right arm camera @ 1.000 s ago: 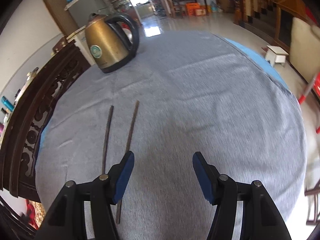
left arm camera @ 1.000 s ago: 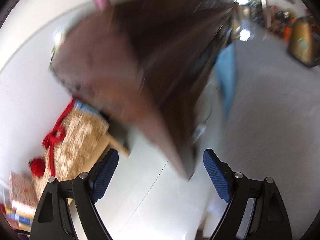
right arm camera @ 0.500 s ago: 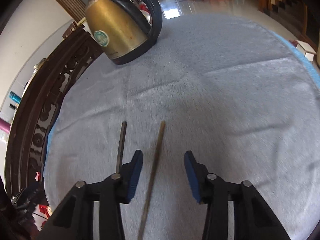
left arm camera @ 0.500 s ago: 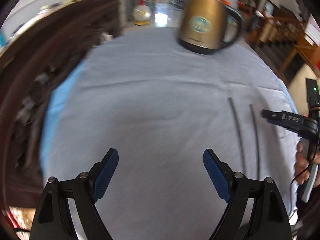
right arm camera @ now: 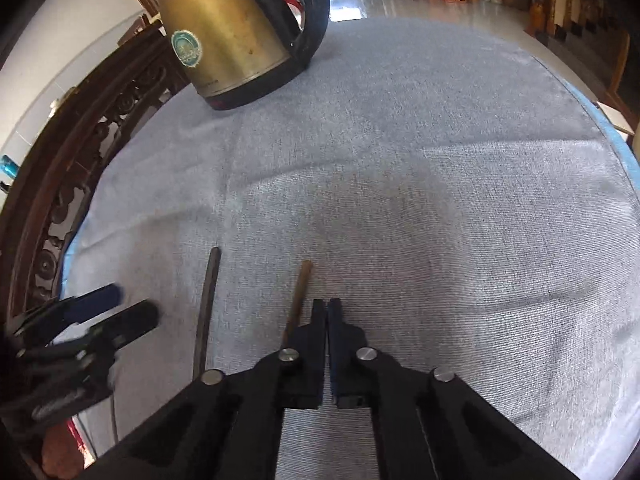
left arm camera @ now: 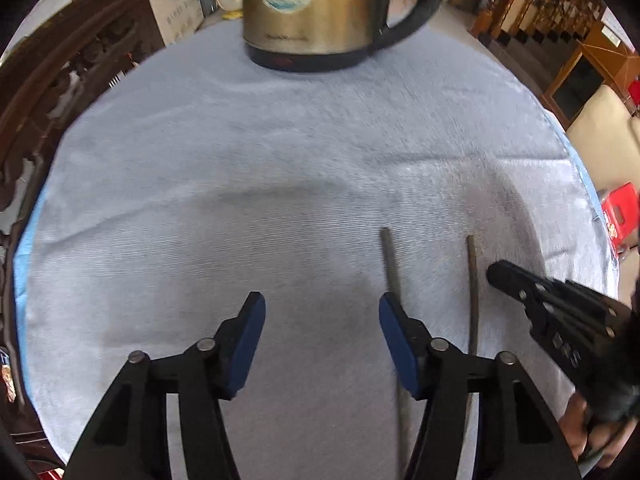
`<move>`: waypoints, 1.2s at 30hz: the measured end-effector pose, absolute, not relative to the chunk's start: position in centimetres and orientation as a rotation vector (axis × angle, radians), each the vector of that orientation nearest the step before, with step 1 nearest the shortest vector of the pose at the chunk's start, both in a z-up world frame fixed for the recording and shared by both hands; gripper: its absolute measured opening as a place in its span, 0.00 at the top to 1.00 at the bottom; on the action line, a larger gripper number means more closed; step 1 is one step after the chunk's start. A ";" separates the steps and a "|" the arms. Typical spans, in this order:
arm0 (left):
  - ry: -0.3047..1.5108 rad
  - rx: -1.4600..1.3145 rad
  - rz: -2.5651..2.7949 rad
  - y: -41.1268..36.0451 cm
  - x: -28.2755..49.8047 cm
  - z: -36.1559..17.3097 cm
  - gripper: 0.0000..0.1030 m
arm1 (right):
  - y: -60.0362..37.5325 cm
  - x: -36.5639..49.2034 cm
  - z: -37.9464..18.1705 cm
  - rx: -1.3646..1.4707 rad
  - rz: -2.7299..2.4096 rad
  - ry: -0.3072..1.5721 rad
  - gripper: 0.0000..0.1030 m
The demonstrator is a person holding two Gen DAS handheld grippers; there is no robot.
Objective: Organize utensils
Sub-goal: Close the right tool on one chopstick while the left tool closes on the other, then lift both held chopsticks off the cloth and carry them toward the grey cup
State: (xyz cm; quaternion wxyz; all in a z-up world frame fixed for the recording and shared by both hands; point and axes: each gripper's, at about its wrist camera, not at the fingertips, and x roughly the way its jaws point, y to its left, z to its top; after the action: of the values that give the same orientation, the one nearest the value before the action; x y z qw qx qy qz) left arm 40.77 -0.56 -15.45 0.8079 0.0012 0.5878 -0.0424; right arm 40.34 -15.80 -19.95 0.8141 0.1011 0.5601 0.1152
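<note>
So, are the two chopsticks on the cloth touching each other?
Apart. The right wrist view shows a strip of grey cloth between the dark chopstick and the brown chopstick along all their visible length.

Two chopsticks (left arm camera: 390, 264) lie side by side before kettle (left arm camera: 316, 12).

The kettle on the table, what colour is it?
The kettle is brassy gold with a black handle and base, clearest in the right wrist view.

Bright daylight fills both fisheye views, seemingly from the open doorway beyond the round table's pale blue-grey cloth (left arm camera: 280, 168). The brass-coloured metal kettle (right arm camera: 224, 36) shows soft glare. Shadows are faint. Edges curve and darken; the left view is slightly motion-blurred.
</note>
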 end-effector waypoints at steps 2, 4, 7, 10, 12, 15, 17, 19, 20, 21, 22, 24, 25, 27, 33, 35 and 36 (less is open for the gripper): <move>1.279 0.012 -0.097 -1.6 41.4 -16.2 0.55 | -16.6 40.2 -19.9 0.230 0.258 1.185 0.98; 1.272 0.010 -0.106 -2.2 41.8 -16.3 0.56 | -17.5 39.9 -20.1 0.261 0.278 1.179 0.98; 1.263 -0.004 -0.126 -3.0 42.3 -16.2 0.69 | -19.0 39.5 -20.2 0.333 0.307 1.195 0.94; 1.257 -0.011 -0.147 -3.3 42.2 -16.6 0.88 | -19.6 39.3 -19.7 0.364 0.318 1.179 0.94; 1.243 0.005 -0.155 -3.3 41.8 -16.6 0.92 | -19.4 39.3 -19.2 0.360 0.318 1.171 0.94; 1.245 -0.020 -0.152 -2.0 41.0 -16.5 0.94 | -18.4 39.4 -18.5 0.322 0.321 1.180 0.89; 1.244 -0.026 -0.151 -0.6 40.4 -16.3 0.95 | -17.2 39.8 -18.1 0.278 0.321 1.198 0.75; 1.249 -0.031 -0.149 0.4 40.1 -16.1 0.95 | -16.2 40.0 -18.0 0.238 0.304 1.204 0.71; 1.253 -0.033 -0.146 0.9 39.9 -16.1 0.95 | -15.8 40.1 -17.9 0.221 0.292 1.213 0.71; 1.256 -0.035 -0.143 1.3 39.7 -16.0 0.95 | -15.6 40.2 -18.0 0.208 0.281 1.233 0.71; 1.258 -0.041 -0.143 1.8 39.4 -15.8 0.95 | -15.1 40.5 -18.1 0.197 0.280 1.260 0.71; 1.259 -0.052 -0.142 2.6 38.9 -15.5 0.95 | -14.4 41.0 -18.4 0.167 0.256 1.292 0.72; 1.261 -0.061 -0.142 2.9 38.7 -15.4 0.95 | -14.0 41.3 -18.5 0.140 0.226 1.312 0.72; 1.263 -0.079 -0.144 3.3 38.7 -15.4 0.95 | -13.4 41.9 -19.0 0.109 0.190 1.363 0.73; 1.289 -0.112 -0.129 3.0 39.9 -16.7 0.95 | -11.7 42.6 -19.0 0.015 0.114 1.382 0.87; 1.301 -0.113 -0.132 3.1 40.0 -16.7 0.95 | -11.3 42.7 -18.8 -0.017 0.104 1.370 0.90; 1.311 -0.114 -0.136 3.1 40.3 -16.8 0.95 | -11.0 42.8 -18.8 -0.021 0.102 1.368 0.91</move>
State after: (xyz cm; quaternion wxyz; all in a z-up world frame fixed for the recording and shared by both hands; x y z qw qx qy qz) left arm 40.32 3.06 -16.75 0.7892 -0.0527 0.6086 -0.0632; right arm 42.80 -11.01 -18.77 0.7737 -0.0095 0.6317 0.0471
